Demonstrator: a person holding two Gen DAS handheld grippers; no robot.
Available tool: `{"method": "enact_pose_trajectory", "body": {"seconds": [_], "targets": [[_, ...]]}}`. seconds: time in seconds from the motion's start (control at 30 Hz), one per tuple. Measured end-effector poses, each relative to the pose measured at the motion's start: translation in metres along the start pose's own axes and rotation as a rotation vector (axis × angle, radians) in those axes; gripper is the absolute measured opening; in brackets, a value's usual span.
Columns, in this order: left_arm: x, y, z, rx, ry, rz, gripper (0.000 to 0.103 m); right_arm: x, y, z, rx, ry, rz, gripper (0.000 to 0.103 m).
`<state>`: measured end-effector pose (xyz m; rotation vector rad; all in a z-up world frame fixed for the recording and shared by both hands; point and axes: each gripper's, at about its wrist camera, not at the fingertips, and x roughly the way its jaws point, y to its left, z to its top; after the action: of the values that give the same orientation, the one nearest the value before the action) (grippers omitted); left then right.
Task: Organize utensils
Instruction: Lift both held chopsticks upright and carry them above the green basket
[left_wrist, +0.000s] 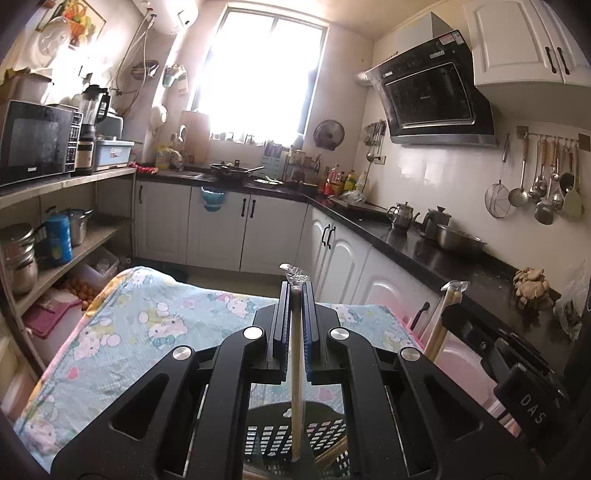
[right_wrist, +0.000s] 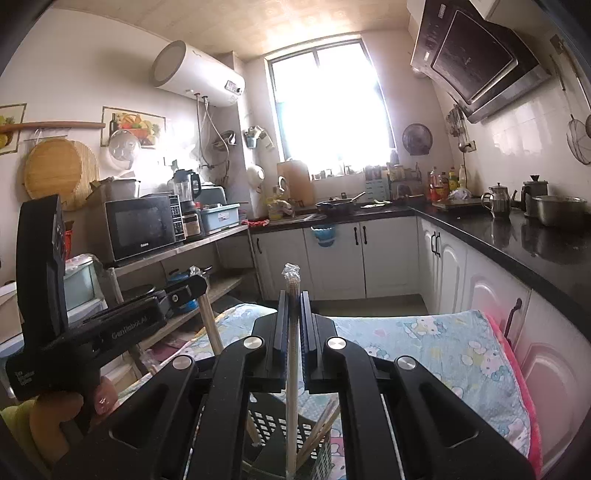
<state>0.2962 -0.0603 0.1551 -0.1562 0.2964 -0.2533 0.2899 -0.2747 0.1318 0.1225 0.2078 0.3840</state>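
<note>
Wooden chopsticks (left_wrist: 295, 369), wrapped, stand pinched in the left gripper (left_wrist: 294, 295), fingers narrow on them; the long axis drops from frame centre to the black slotted basket (left_wrist: 325, 435) at the bottom edge. Right wrist view: same deal, right gripper (right_wrist: 293, 299) clamped on its own pair (right_wrist: 291, 387), basket (right_wrist: 273, 424) directly below, so probably straight down for both.

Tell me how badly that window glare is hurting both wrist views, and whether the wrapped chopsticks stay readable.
Left wrist view: the window blows out white, washing the sill; the wrapped chopsticks in the left gripper stay sharp. Right wrist view: same glare, wall haze beside it; the right gripper and its chopsticks read clearly. Fisheye bends the edges.
</note>
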Motion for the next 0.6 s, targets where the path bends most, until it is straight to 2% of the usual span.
{"method": "enact_pose_trajectory", "body": {"seconds": [0.6], "targets": [[0.015, 0.004, -0.027, 0.008, 0.023, -0.01, 0.001, 0.008, -0.005, -0.032, -0.041, 0.008, -0.047, 0.006]]}}
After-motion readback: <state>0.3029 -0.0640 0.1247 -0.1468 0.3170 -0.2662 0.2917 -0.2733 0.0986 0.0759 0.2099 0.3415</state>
